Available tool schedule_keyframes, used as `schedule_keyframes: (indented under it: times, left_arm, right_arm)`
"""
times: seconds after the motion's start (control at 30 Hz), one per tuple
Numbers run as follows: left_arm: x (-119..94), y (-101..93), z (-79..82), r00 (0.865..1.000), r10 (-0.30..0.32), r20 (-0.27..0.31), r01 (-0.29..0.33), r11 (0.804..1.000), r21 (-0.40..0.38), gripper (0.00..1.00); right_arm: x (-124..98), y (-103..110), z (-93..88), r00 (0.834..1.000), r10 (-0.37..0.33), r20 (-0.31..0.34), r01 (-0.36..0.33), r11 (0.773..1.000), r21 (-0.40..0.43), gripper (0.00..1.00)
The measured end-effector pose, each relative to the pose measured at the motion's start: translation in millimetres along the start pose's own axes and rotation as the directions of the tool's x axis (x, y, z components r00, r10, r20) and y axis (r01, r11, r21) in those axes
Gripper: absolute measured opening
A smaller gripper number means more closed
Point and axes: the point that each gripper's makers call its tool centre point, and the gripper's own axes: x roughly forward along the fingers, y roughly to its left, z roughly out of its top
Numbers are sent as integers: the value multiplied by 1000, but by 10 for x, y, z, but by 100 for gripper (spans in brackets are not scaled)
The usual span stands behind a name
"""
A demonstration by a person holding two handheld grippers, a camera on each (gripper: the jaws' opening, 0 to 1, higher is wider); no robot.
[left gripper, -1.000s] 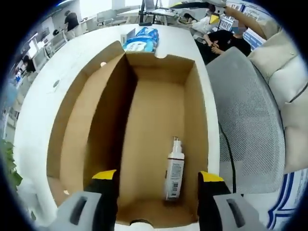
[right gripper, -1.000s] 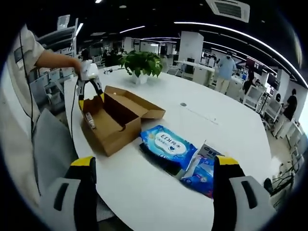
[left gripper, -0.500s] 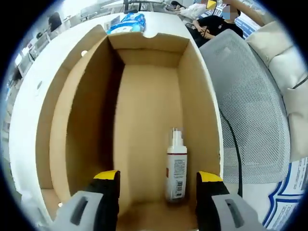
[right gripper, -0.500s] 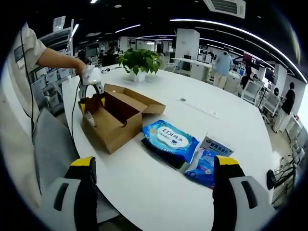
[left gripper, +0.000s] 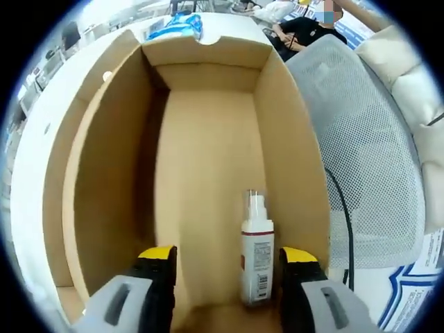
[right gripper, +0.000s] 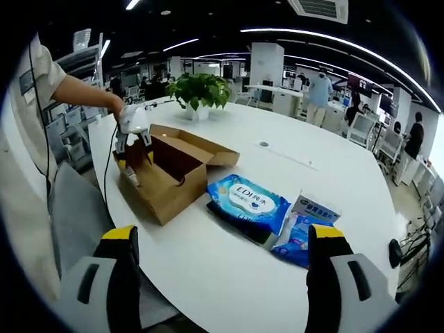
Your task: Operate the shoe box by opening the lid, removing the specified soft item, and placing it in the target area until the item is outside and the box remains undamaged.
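Note:
The cardboard shoe box [left gripper: 208, 166] stands open below me, its lid [left gripper: 61, 208] folded out to the left. A small white spray bottle [left gripper: 255, 255] lies on the box floor by the right wall. My left gripper [left gripper: 227, 277] is open and reaches down into the box, and the bottle sits just inside its right jaw. The right gripper view takes in the same box [right gripper: 170, 173] on the white table, with the left gripper [right gripper: 132, 146] dipping into its near end. Over the table's near edge my right gripper [right gripper: 223, 277] hangs open and holds nothing.
A blue wet-wipe pack [right gripper: 248, 201] and a smaller blue-white pack [right gripper: 305, 232] lie right of the box. A potted plant [right gripper: 201, 90] stands behind it. A grey mesh chair [left gripper: 368, 159] is close to the box's right side. People sit at the far desks.
My left gripper has gone lower into the box and closer to the bottle. The right gripper has stayed about where it was.

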Motion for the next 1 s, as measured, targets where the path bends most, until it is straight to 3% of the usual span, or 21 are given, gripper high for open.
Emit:
schedule_keyframes:
  times: [0.27, 0.6, 0.77, 0.93, 1.0]
  left_arm:
    - [79, -27, 2, 1000, 11, 3, -11, 1000, 13, 54]
    - [147, -88, 10, 1000, 19, 15, -20, 998, 51, 42]
    - [176, -101, 19, 999, 29, 18, -30, 996, 83, 29]
    - [193, -79, 23, 999, 49, 16, -50, 995, 81, 27]
    - [195, -47, 31, 997, 70, 22, -71, 995, 73, 21]
  right_arm:
    - [4, 34, -36, 1000, -1, 1, 1, 1000, 7, 96]
    - [35, 114, 17, 1000, 14, 25, -14, 1000, 4, 96]
    - [62, 158, 41, 999, 23, 33, -23, 1000, 1, 96]
    - [82, 199, 58, 999, 29, 41, -30, 1000, 5, 96]
    - [93, 215, 71, 998, 31, 48, -31, 999, 11, 96]
